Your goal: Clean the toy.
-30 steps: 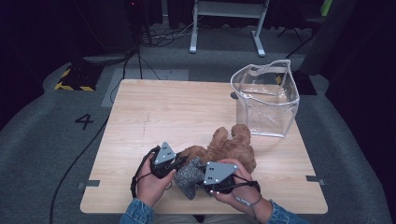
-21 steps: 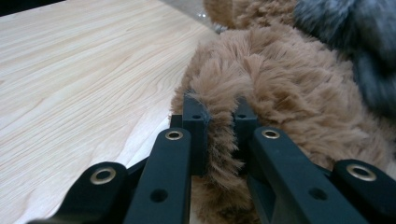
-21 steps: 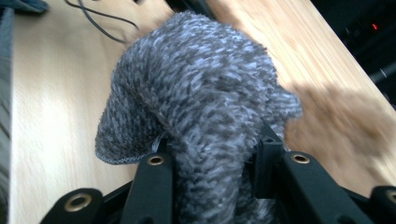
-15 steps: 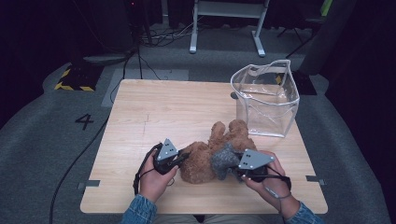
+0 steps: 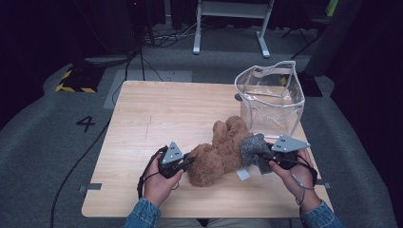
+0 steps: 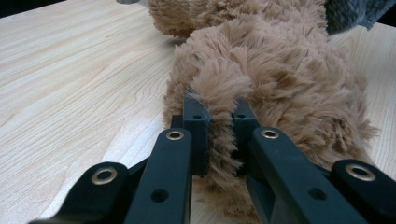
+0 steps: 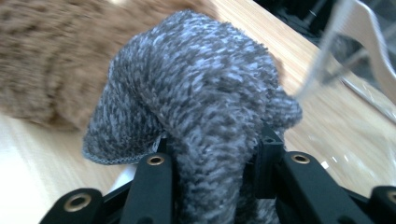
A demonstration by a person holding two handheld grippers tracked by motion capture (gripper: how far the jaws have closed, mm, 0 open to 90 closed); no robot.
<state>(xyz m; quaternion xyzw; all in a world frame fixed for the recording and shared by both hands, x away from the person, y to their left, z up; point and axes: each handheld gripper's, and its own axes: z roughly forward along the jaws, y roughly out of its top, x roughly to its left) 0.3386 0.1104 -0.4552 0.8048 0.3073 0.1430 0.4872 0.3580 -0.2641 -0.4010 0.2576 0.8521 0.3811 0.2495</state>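
A brown plush teddy bear lies on the wooden table near its front edge. My left gripper is shut on a tuft of the bear's fur at its left end, and the left gripper pads pinch that tuft from both sides. A grey knitted cloth hangs bunched at the bear's right side, and my right gripper is shut on it. In the right gripper view the grey cloth bulges over the right gripper and hides the jaw tips.
A clear plastic bag with white trim stands upright at the table's right, just behind the right hand. A white tag lies on the wood under the cloth. Cables and a white stand are on the floor beyond the table.
My right gripper has carried the grey cloth from the bear's left-middle across to its right side, toward the clear bag. The left gripper has stayed where it was on the bear.
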